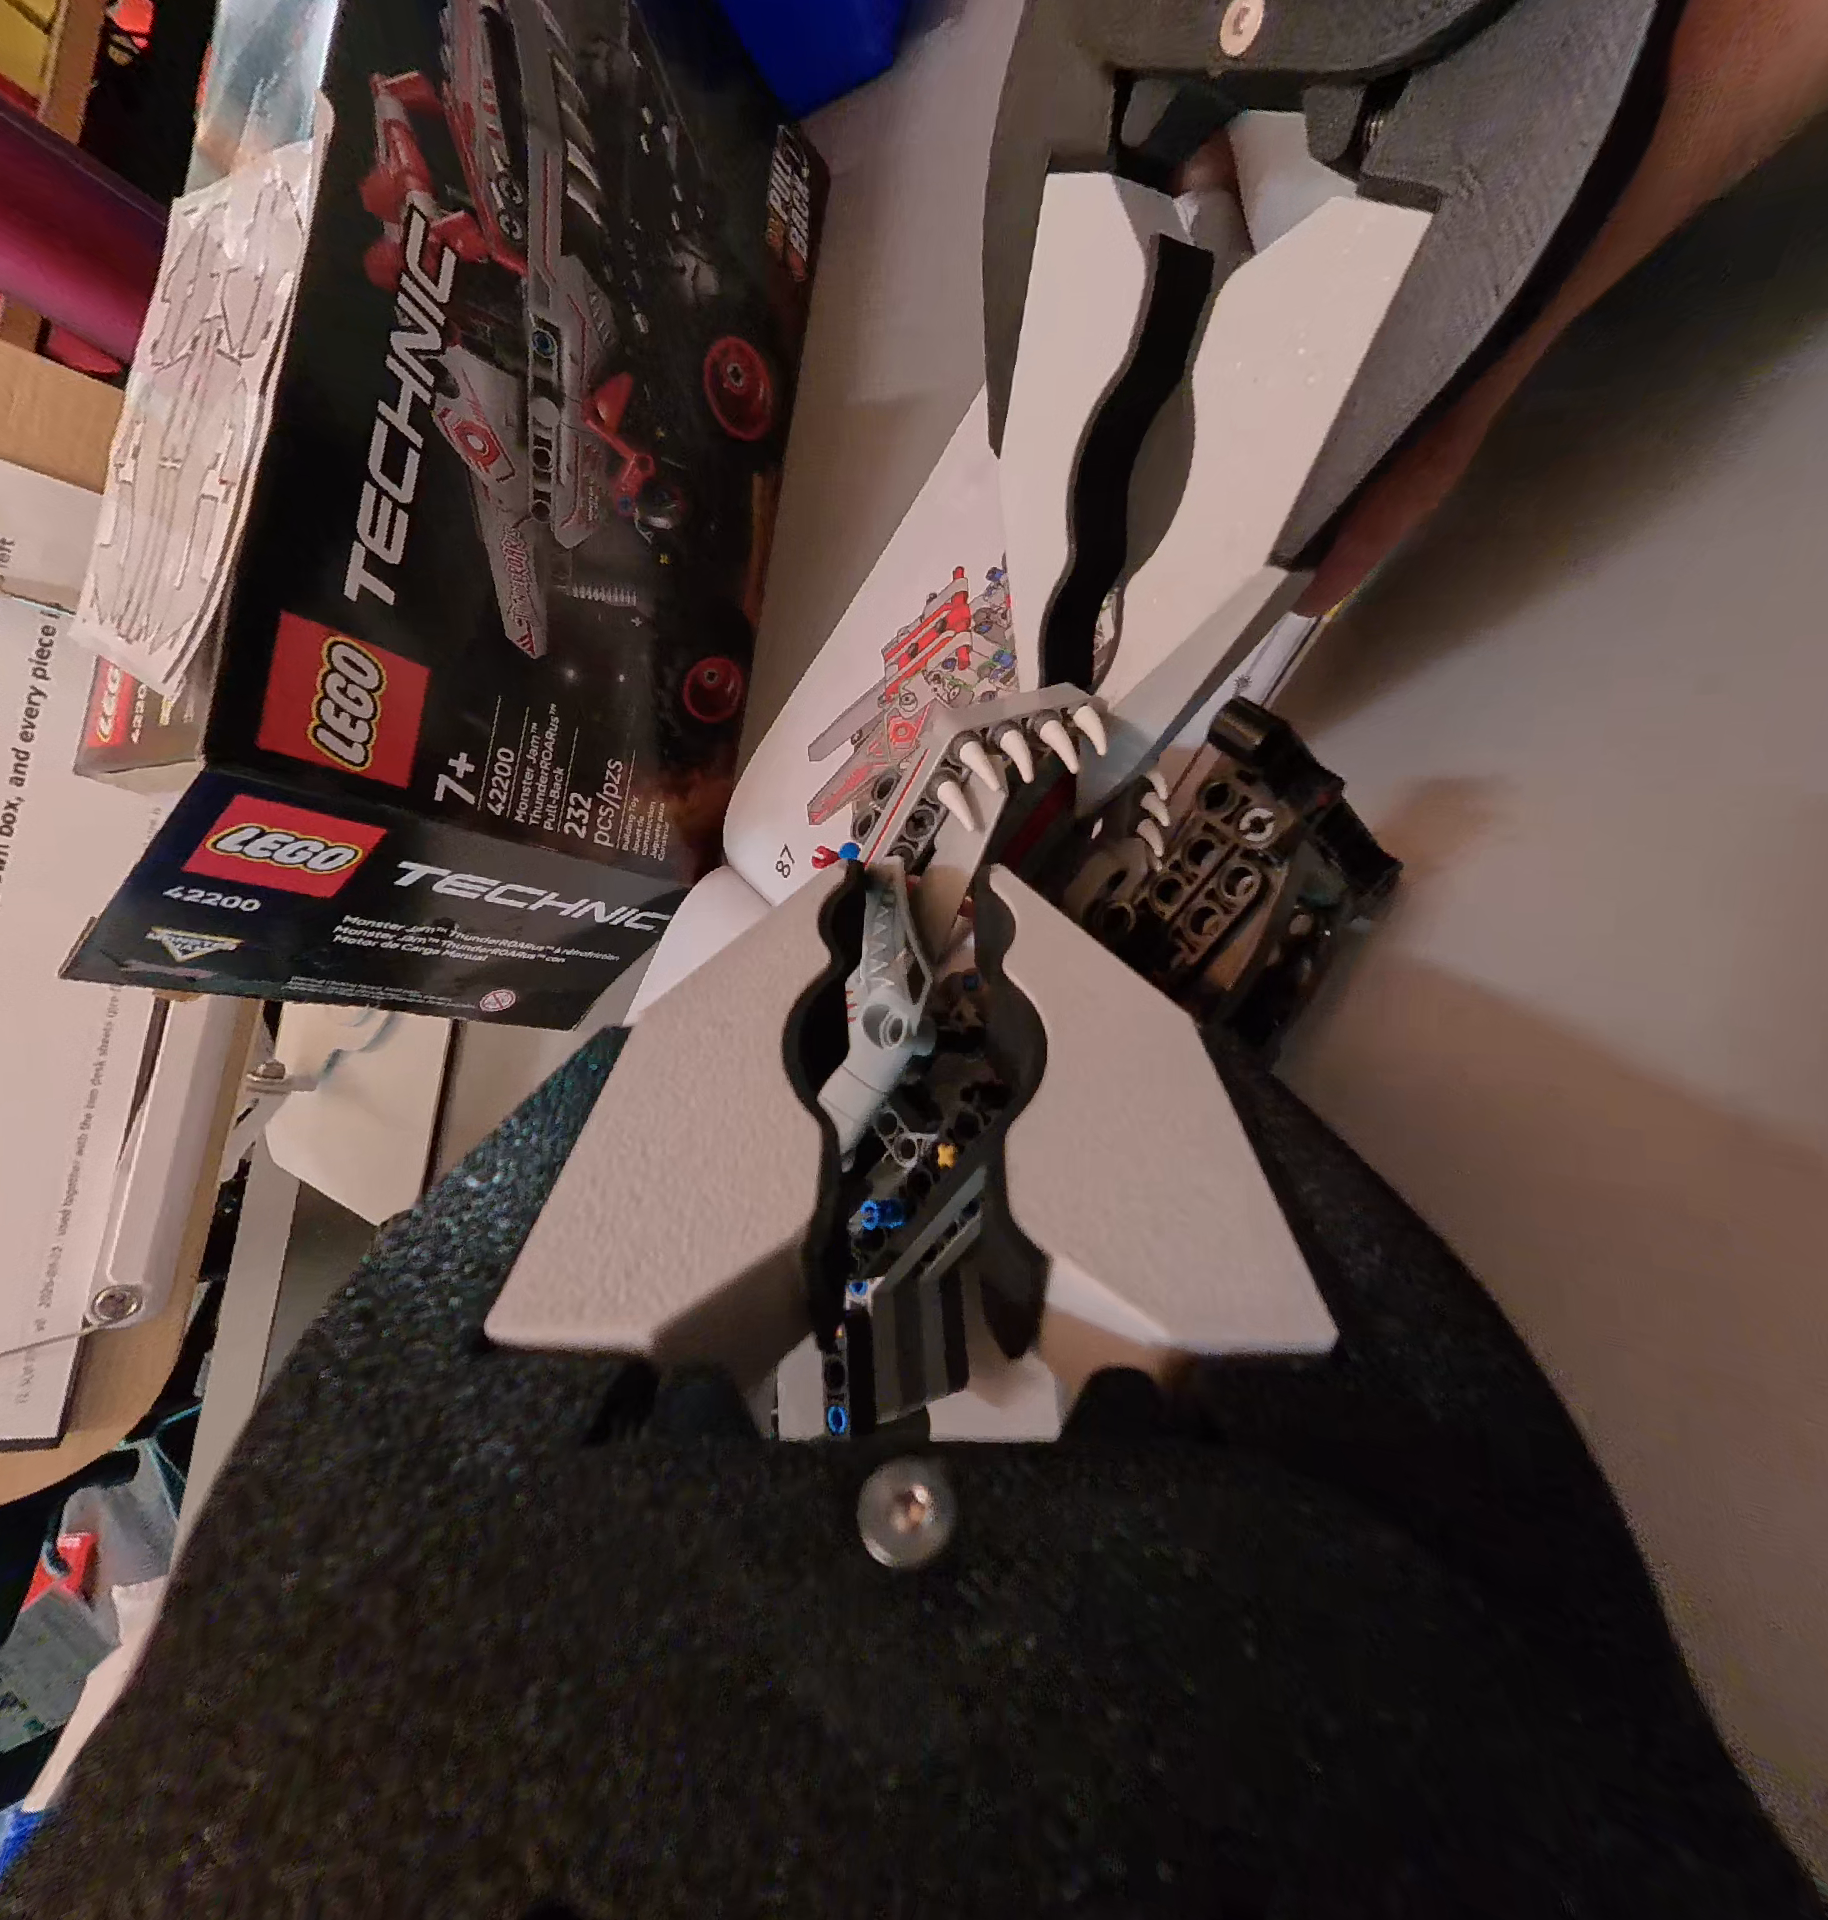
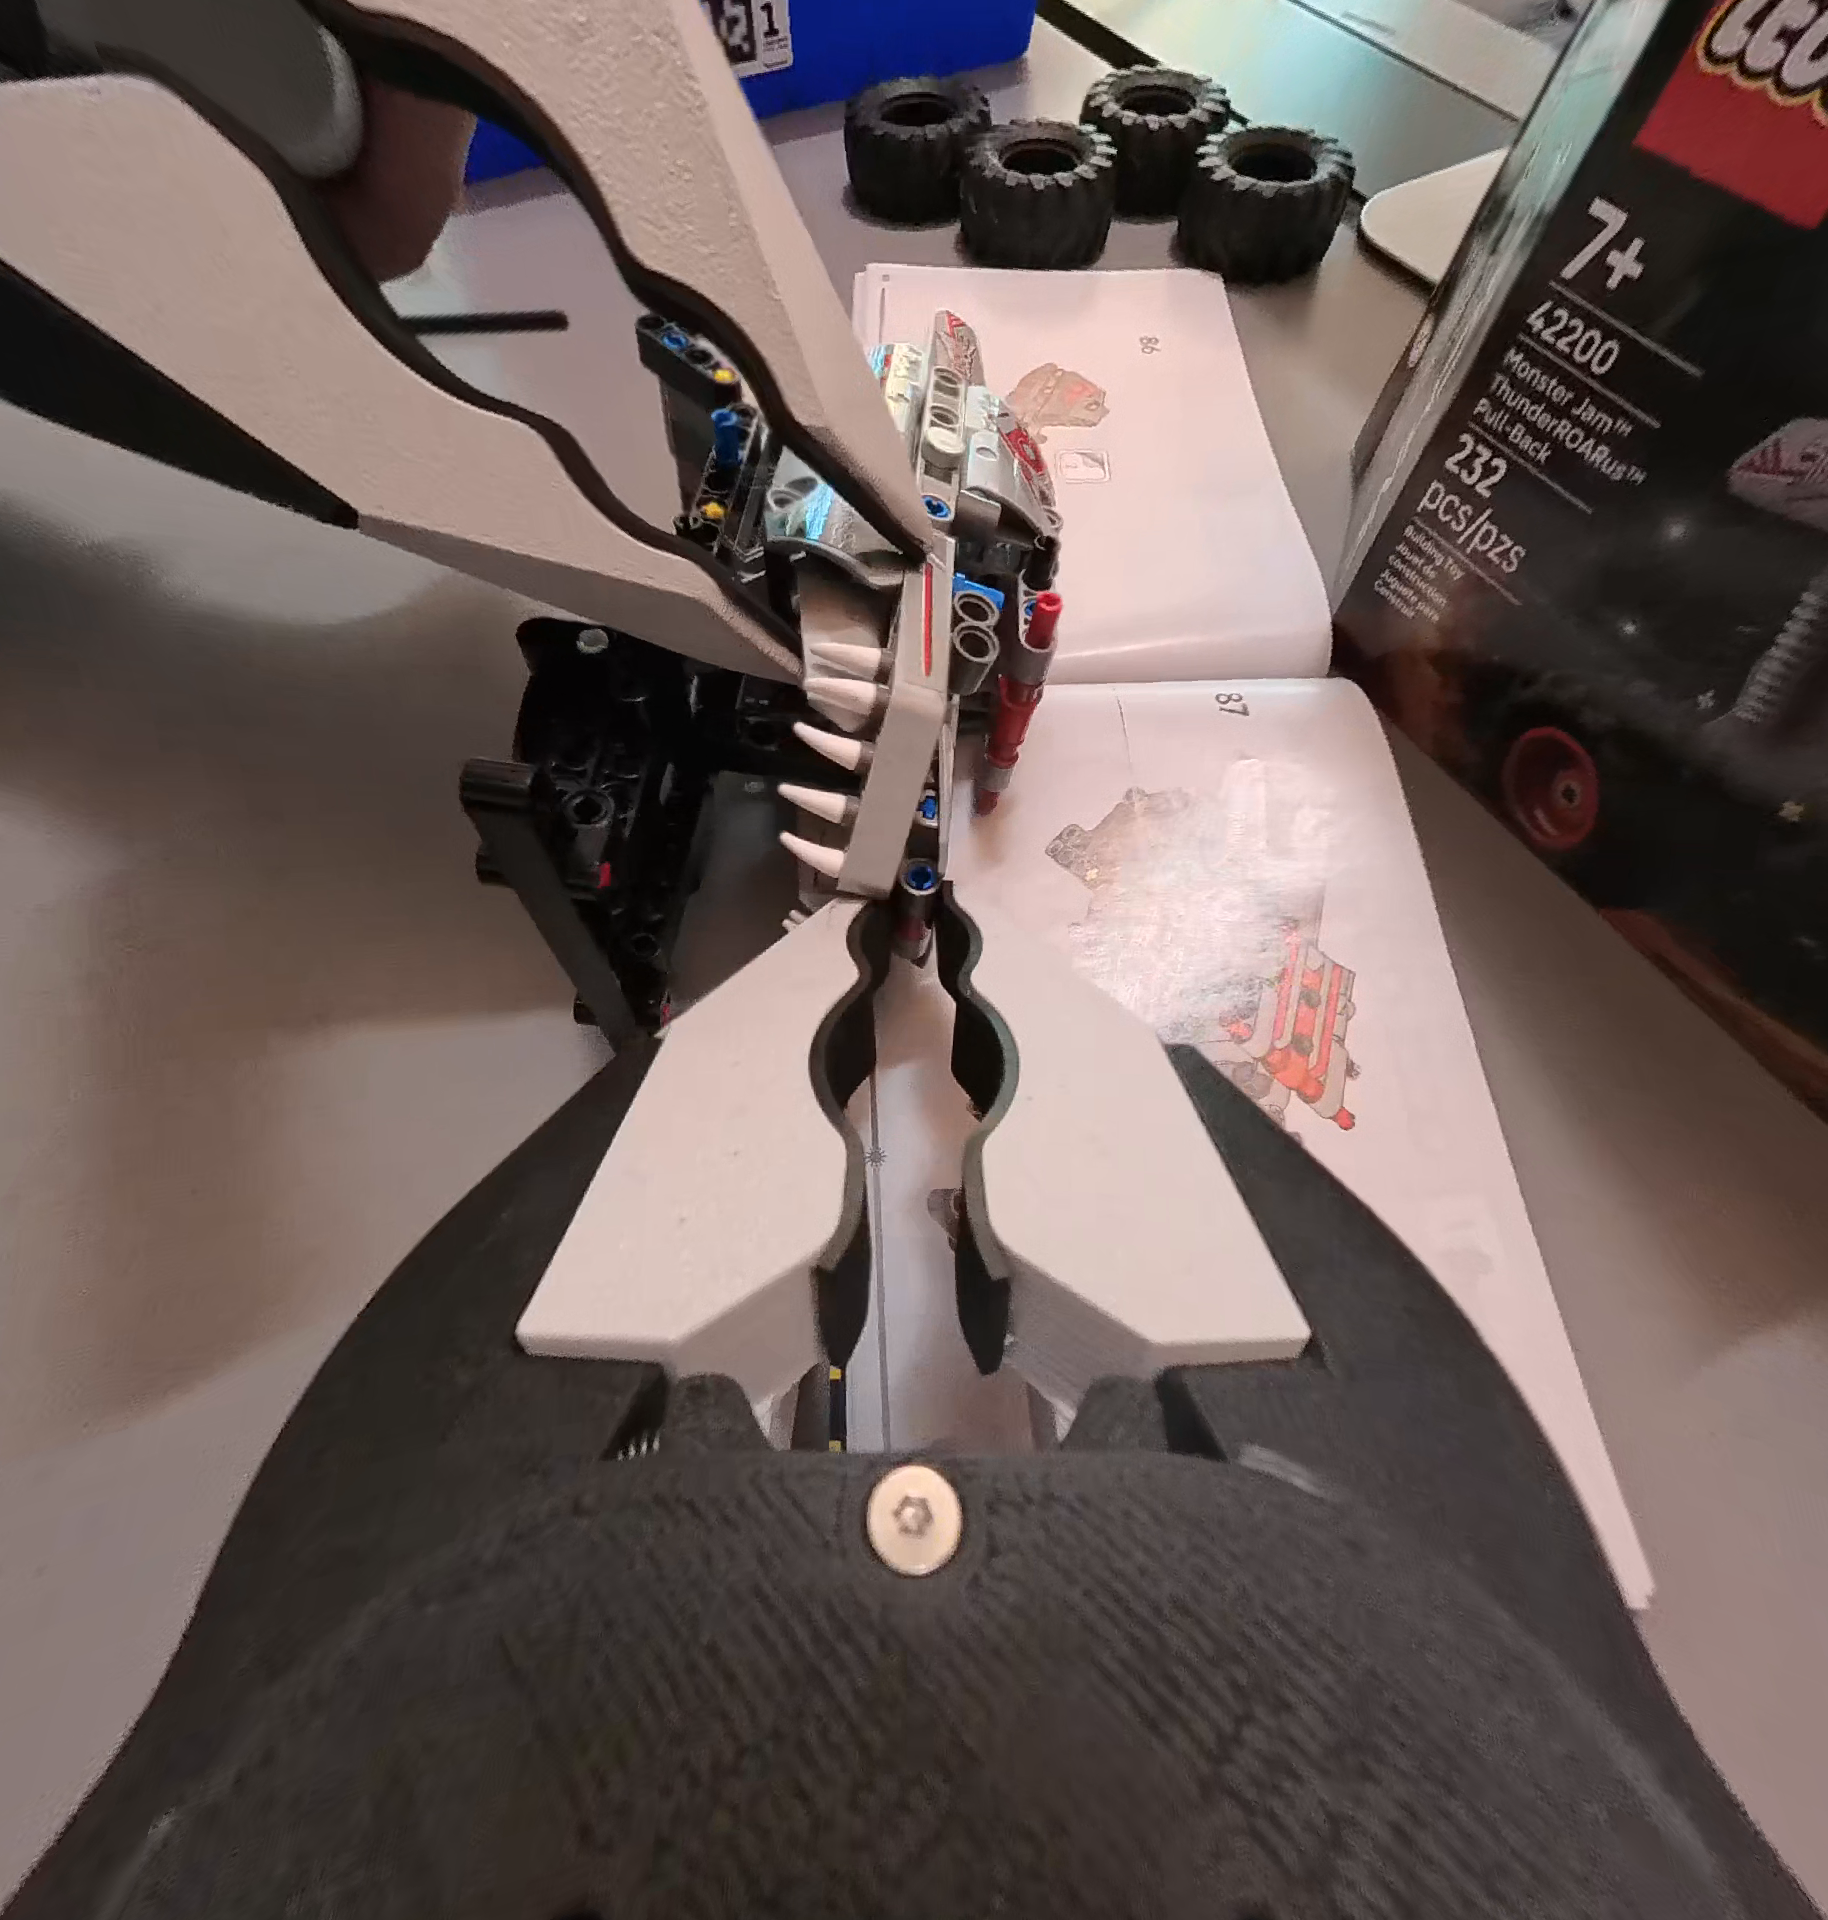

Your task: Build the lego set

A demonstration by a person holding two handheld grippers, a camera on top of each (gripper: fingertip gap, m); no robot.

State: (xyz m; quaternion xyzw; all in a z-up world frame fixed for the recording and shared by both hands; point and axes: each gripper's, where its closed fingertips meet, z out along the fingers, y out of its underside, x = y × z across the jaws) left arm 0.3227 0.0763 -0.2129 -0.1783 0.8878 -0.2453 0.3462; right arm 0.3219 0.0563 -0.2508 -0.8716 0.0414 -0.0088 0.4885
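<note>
The partly built lego model [image 2: 905,748] stands on end on the open instruction booklet [image 2: 1253,810]. It has a grey jaw beam with white teeth, a black chassis [image 2: 588,790] and red side tubes. My left gripper [image 1: 920,894] is shut on the model's grey and black body [image 1: 894,1029]. It shows in the right wrist view [image 2: 863,608] coming in from the upper left. My right gripper [image 2: 912,914] is shut on a small dark pin at the lower end of the toothed beam. It shows in the left wrist view [image 1: 1081,675] above the toothed jaw [image 1: 1003,748].
The black lego box [image 2: 1668,520] stands at the right of the booklet; it also shows in the left wrist view [image 1: 474,520]. Several black tyres [image 2: 1035,187] and a blue bin [image 2: 889,42] sit behind. A black axle [image 2: 484,322] lies on the table. A sticker sheet [image 1: 193,416] leans by the box. The grippers' ends are close to 5 centimeters from one another.
</note>
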